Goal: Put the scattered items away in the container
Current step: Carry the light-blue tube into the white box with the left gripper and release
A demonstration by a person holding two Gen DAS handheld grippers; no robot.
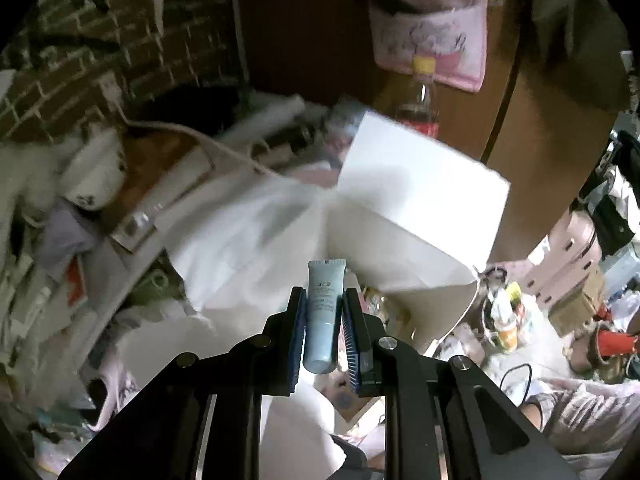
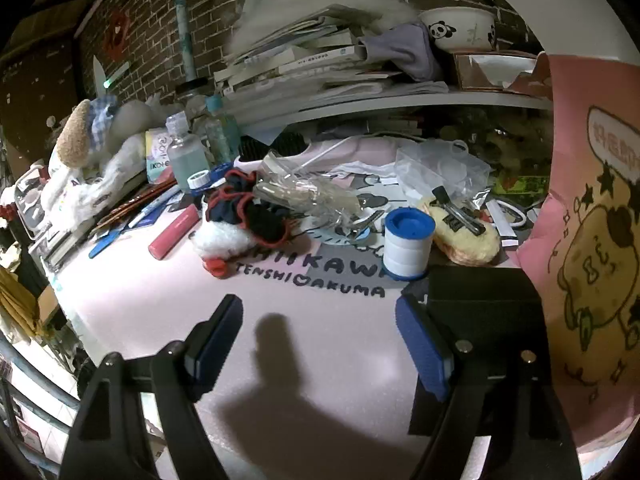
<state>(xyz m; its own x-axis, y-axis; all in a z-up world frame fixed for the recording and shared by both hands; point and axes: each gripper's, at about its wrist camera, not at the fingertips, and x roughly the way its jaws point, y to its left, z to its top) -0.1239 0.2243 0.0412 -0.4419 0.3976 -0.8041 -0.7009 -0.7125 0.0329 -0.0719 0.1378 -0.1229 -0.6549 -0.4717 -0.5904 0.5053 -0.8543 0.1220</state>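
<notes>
Left claw (image 1: 324, 320) clamped on a pale blue tube (image 1: 323, 312), cap end outward, carried above the white box (image 1: 420, 200) for dropping in. Right claw (image 2: 320, 336) stands apart, empty, near the blue-capped spool (image 2: 408, 244).

Both grippers: black angular arms w/ silver round screws; left gripper (image 1: 323, 312) and right gripper (image 2: 318, 322) have blue ribbed pads.
</notes>
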